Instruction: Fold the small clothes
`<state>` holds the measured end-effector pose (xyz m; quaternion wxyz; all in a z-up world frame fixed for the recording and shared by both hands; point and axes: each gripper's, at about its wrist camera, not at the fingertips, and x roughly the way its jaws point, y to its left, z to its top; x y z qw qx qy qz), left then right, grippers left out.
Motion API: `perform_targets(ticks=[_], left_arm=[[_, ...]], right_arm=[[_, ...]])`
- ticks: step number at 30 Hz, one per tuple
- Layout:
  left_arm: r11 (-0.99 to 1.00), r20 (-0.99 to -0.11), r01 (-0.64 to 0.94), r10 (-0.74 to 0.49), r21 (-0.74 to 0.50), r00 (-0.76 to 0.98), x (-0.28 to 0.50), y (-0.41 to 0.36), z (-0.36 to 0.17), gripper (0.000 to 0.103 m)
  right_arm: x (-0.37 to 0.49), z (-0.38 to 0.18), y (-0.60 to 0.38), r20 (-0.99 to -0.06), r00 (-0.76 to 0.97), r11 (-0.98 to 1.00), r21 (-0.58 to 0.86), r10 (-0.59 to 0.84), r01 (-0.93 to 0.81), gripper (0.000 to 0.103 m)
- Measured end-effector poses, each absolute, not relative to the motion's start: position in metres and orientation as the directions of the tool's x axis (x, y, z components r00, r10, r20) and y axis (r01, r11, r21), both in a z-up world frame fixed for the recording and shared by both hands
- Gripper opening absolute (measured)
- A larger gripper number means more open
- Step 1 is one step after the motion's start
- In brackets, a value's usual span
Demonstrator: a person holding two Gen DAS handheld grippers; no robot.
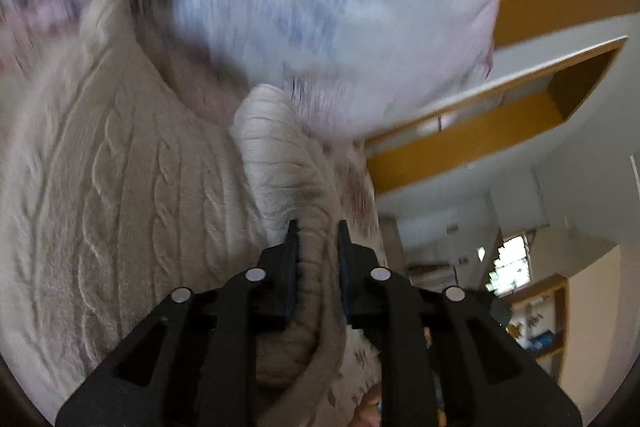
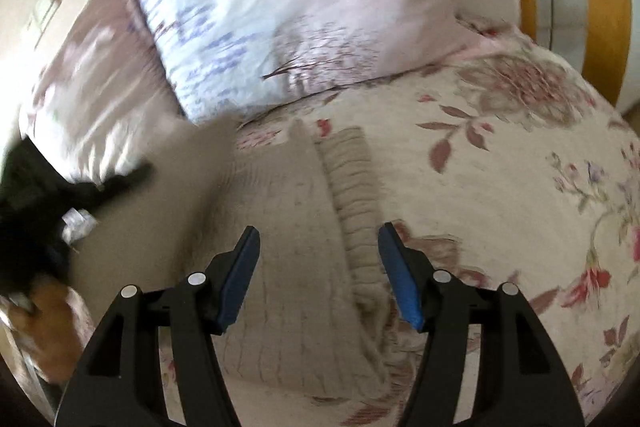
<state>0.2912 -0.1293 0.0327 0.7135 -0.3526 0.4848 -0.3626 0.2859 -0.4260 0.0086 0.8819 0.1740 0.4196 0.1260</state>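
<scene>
A cream cable-knit sweater lies on a floral bedspread. My left gripper is shut on a bunched fold of the sweater, its ribbed edge sticking up between the fingers. In the right wrist view the sweater spreads below my right gripper, whose blue-padded jaws stand open above the knit with its ribbed band running between them, untouched. The left gripper shows as a dark blur at the far left of that view, with a hand below it.
A pale printed pillow lies at the head of the bed, and fills the top of the left wrist view as the pillow. A wooden bed frame and shelves lie to the right. A wooden headboard borders the bed.
</scene>
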Motion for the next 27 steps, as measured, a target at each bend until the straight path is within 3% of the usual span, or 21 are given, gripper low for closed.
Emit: perform_targets(ticks=[3, 7, 9, 13, 17, 20, 27], left_arm=[[0.423, -0.386, 0.199, -0.9, -0.884, 0.201, 0.287, -0.133, 0.035, 0.021], [0.489, -0.387, 0.319, -0.86, -0.812, 0.334, 0.27, -0.093, 0.074, 0.057], [0.604, -0.448, 0.327, -0.778, -0.727, 0.441, 0.262, -0.07, 0.087, 0.062], [0.764, -0.58, 0.259, -0.626, -0.591, 0.521, 0.261, -0.041, 0.078, 0.064], [0.789, -0.653, 0.192, -0.596, -0.583, 0.468, 0.265, -0.031, 0.046, 0.064], [0.788, -0.671, 0.186, -0.602, -0.587, 0.434, 0.268, -0.035, 0.029, 0.064], [0.758, -0.65, 0.185, -0.638, -0.625, 0.414, 0.262, -0.031, 0.02, 0.064]], right_arm=[[0.285, 0.014, -0.435, -0.68, 0.619, 0.892, 0.447, 0.392, -0.074, 0.063], [0.283, 0.024, -0.443, -0.632, 0.606, 0.836, 0.538, 0.483, -0.105, 0.063], [0.291, 0.025, -0.442, -0.601, 0.557, 0.776, 0.617, 0.573, -0.134, 0.063], [0.306, 0.016, -0.43, -0.594, 0.451, 0.709, 0.692, 0.666, -0.136, 0.063], [0.316, 0.003, -0.416, -0.642, 0.375, 0.719, 0.688, 0.669, -0.104, 0.063], [0.317, -0.005, -0.407, -0.644, 0.324, 0.704, 0.7, 0.693, -0.116, 0.056], [0.331, -0.017, -0.393, -0.619, 0.282, 0.667, 0.735, 0.733, -0.121, 0.055]])
